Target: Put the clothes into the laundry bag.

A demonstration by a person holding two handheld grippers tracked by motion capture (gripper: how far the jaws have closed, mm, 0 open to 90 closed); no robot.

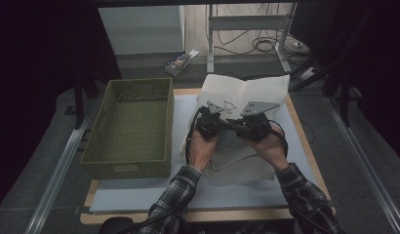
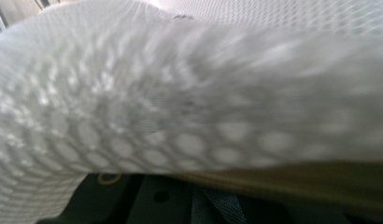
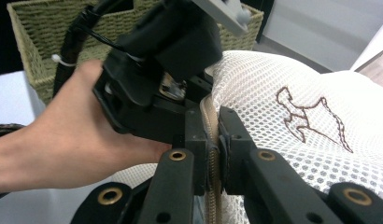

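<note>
Here we had both grippers, left gripper (image 1: 211, 122) and right gripper (image 3: 210, 154), clenched side by side on the mesh laundry bag's (image 1: 247, 92) zipper edge (image 3: 211, 163), wicker basket (image 1: 132, 129) leftward.

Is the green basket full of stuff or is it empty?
Empty. The high view looks straight into the green basket and shows only its bare woven bottom. The white mesh bag lies outside it, on the table beside it.

White mesh bag (image 1: 247, 92) with brown embroidered figure — lies rumpled on the table, its beige zipper edge (image 3: 211, 135) upright.
</note>
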